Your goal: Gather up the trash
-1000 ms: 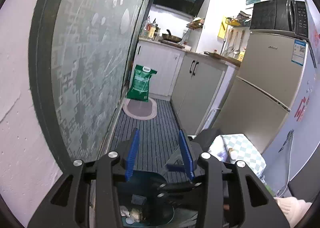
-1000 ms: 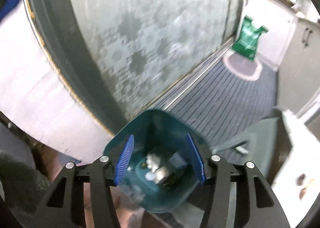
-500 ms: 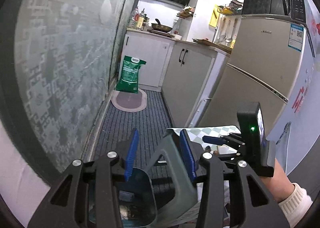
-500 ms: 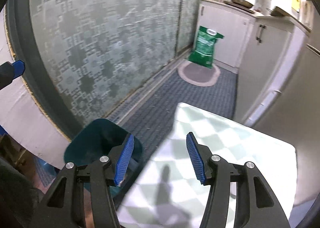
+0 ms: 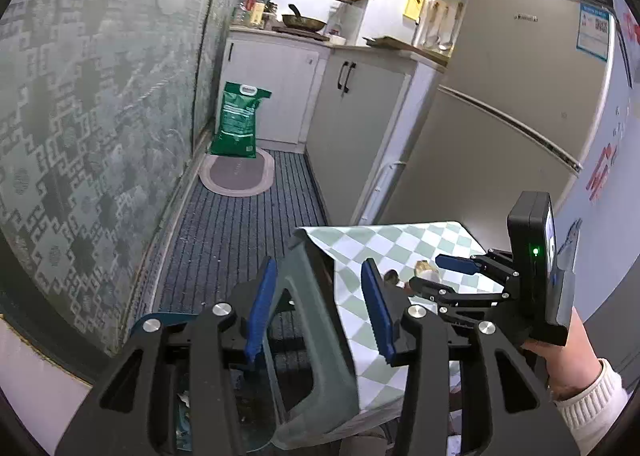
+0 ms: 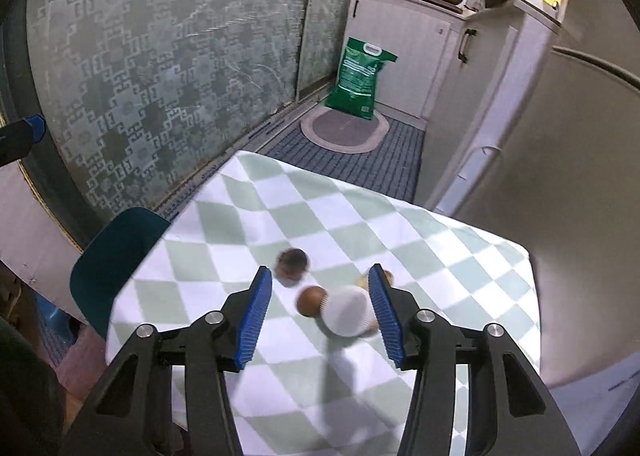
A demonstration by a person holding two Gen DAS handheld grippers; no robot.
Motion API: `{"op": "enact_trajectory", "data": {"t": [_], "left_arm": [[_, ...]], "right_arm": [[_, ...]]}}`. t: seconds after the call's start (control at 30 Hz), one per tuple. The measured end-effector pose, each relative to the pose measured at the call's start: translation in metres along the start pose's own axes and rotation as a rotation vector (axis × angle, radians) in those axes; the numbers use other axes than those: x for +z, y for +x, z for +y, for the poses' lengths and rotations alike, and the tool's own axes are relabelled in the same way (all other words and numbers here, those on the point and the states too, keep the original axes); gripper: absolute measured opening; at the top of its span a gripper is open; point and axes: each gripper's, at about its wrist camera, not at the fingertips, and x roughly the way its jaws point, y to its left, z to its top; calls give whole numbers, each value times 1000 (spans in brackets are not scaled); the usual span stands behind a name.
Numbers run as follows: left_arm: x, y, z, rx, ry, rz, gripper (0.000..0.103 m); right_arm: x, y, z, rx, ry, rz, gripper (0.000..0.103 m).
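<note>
Right tongs (image 6: pixel 320 310) are spread with nothing pinched. The jaws have just been closing in a bit, and the white crumpled paper wad (image 6: pixel 347 312) sits in the gap, nearer the right-hand blue pad but not pressed by either one as far as I can tell (it's blurry). Touching the wad on its left is a small round brown ball-ish thing (image 6: pixel 310 300), and a darker brown round lump (image 6: pixel 293 261) lies just beyond the left pad. Some tan scrap (image 6: pixel 385 276) peeks out behind the right pad, too hidden to name.

All of it is on the green-and-white checked cloth over the tabletop (image 6: pixel 460 256), roughly mid-cloth. The teal plastic trash bin (image 6: pixel 108 256) stands on the floor just off the cloth's left edge.

Left tongs (image 5: pixel 318 312) are also spread and empty, hanging over the tabletop's near corner.

Handling guess: the wad looks light and squishy, so a soft squeeze across its middle should do; it won't break, but it might pop out if clipped on the edge. The brown bits look small and roll-prone, so come straight down over them. The wad is a bit longer than wide and seems to lie across the jaw gap, though blur makes that iffy.
</note>
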Motion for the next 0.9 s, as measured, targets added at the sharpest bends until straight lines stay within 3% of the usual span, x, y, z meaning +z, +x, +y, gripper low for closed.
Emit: {"op": "enact_trajectory", "data": {"t": [0.27, 0.63, 0.7, 0.9], "left_arm": [[-3, 16, -20, -18, 26, 28, 48], [-13, 42, -46, -33, 63, 86, 50], [-15, 45, -50, -35, 68, 93, 50], [-17, 56, -62, -45, 83, 113, 50]], "right_arm": [[-11, 8, -16, -2, 36, -3, 36], [-23, 16, -26, 5, 45, -3, 33], [-24, 14, -28, 6, 48, -9, 25], [-28, 7, -33, 33, 53, -29, 19]]}}
